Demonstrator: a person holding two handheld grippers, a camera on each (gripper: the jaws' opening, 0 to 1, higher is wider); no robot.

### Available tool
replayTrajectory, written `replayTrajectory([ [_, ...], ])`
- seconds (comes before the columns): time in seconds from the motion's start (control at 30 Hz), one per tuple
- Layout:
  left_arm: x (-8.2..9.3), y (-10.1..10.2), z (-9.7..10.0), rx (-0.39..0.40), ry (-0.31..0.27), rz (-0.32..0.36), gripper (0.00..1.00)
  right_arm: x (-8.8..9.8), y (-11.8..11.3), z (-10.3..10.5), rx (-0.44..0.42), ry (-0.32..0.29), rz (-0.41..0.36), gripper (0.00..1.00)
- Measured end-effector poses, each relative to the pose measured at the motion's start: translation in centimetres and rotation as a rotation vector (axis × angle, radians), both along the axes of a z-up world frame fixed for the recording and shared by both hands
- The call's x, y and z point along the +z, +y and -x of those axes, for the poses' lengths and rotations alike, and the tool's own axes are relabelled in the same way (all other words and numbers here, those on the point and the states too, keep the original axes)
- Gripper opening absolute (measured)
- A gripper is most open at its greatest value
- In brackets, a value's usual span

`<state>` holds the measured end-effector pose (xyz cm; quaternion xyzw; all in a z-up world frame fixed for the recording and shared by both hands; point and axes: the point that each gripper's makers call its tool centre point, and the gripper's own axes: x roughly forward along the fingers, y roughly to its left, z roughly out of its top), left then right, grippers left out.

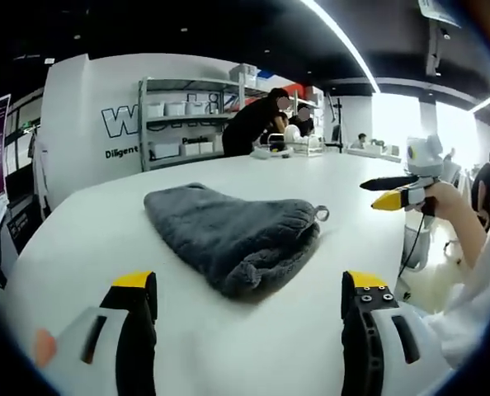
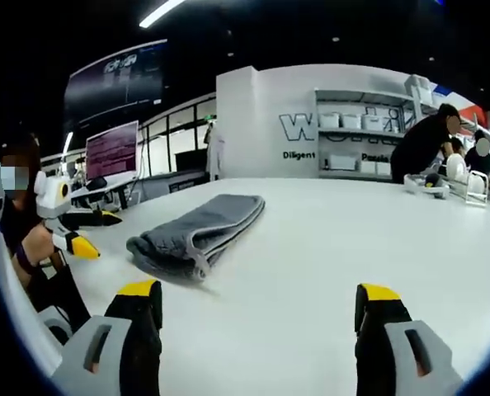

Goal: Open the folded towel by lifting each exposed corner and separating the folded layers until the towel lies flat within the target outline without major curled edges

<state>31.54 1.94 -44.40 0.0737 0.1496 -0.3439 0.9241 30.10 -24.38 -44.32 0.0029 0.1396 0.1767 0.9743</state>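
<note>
A grey towel [image 1: 228, 235] lies folded on the white table [image 1: 88, 239], a small hanging loop [image 1: 322, 214] at its right end. My left gripper [image 1: 249, 287] stands open just short of the towel's near edge, nothing between its jaws. The right gripper [image 1: 396, 191], held in a hand, hovers open off the towel's right side, apart from it. In the right gripper view the towel [image 2: 200, 227] lies ahead to the left, folded layers and loop [image 2: 201, 268] facing me. My right gripper [image 2: 257, 290] is open over bare table [image 2: 327, 239]. The left gripper [image 2: 78, 233] hovers at the far left.
Beyond the table stand a shelf with white bins [image 1: 183, 124] and people [image 1: 257, 124] working at a rack [image 1: 299, 147]. A monitor [image 2: 111, 151] sits on a desk to the left. The table's rounded edge [image 1: 39, 223] runs close at the left.
</note>
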Motion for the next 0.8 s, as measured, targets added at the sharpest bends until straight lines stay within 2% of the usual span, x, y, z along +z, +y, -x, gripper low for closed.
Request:
replayTrajectory([
  [0.23, 0.9, -3.7, -0.7, -0.066, -0.032, -0.023, 0.9, -0.5, -0.6, 0.2, -0.021, 0.003, 0.01, 0.99],
  [0.3, 1.2, -5.4, -0.8, -0.101, -0.058, -0.042, 0.89, -0.8, -0.6, 0.2, -0.019, 0.01, -0.004, 0.99],
  [0.5, 1.9, -8.8, -1.1, -0.162, -0.137, -0.093, 0.8, -1.1, -1.0, 0.4, -0.032, 0.024, -0.009, 0.99],
  [0.67, 1.1, -9.4, -1.9, -0.141, -0.2, -0.217, 0.71, -0.7, -0.9, 0.4, -0.024, 0.023, 0.015, 0.99],
  [0.7, 1.3, -9.5, -2.1, -0.13, -0.217, -0.225, 0.6, -0.7, -0.4, 0.5, -0.013, 0.023, 0.013, 0.99],
  [0.73, 1.8, -10.5, -1.9, -0.139, -0.286, -0.282, 0.56, -1.0, -0.3, 0.4, -0.011, 0.029, 0.012, 0.99],
  [0.8, 2.0, -10.7, -2.2, -0.131, -0.325, -0.328, 0.51, -1.5, -0.1, 0.4, -0.01, 0.045, 0.012, 0.99],
])
